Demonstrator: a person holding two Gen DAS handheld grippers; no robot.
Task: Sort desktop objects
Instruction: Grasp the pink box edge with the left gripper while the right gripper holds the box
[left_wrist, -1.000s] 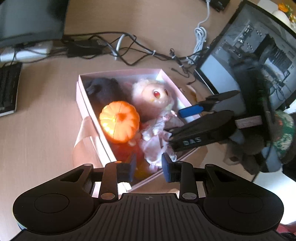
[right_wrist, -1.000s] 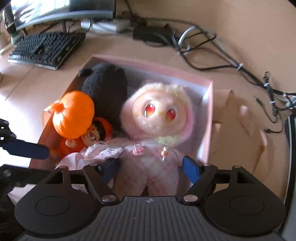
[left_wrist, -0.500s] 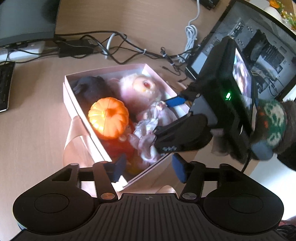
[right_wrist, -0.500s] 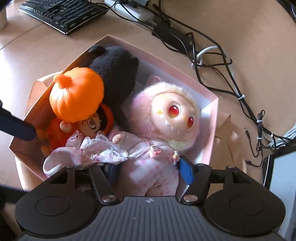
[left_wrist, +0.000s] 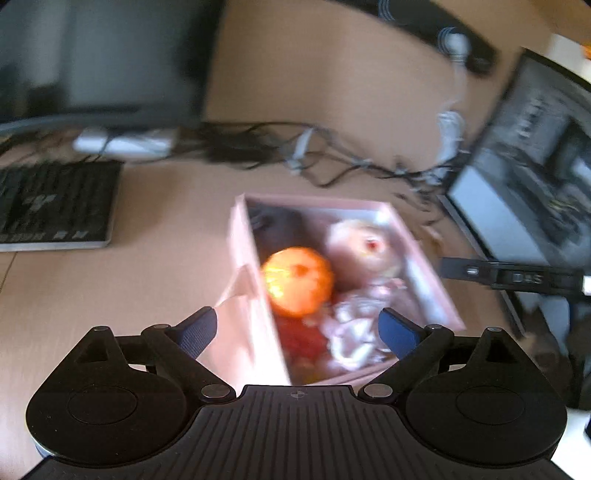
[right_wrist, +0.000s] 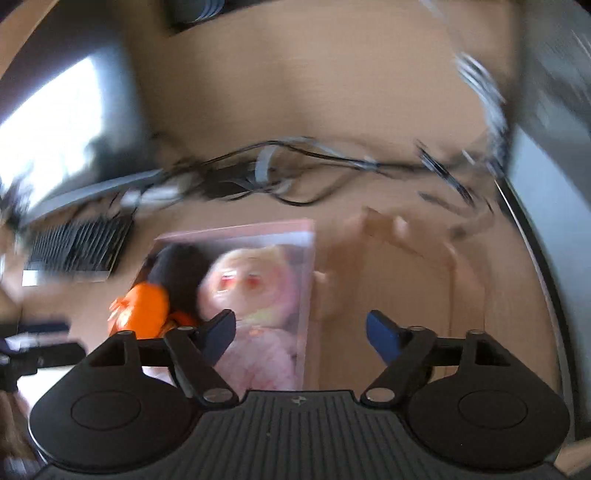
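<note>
Pink box (left_wrist: 424, 236) sat on desk (left_wrist: 155, 280), packed with soft toys: orange pumpkin (left_wrist: 297, 280), pale pink plush doll (right_wrist: 251, 291), dark plush (right_wrist: 181, 266) behind. Left gripper (left_wrist: 297, 332) spread wide, empty, above box's near end. Right gripper (right_wrist: 301, 332) likewise wide, empty, over box's right wall. Toys judged light, compressible, non-fragile; box card thin, likely flexible. Best hold: plush body or pumpkin midline; box by both side walls.

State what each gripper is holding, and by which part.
Nothing. The left gripper and right gripper are both open and empty above the pink cardboard box of plush toys.
</note>
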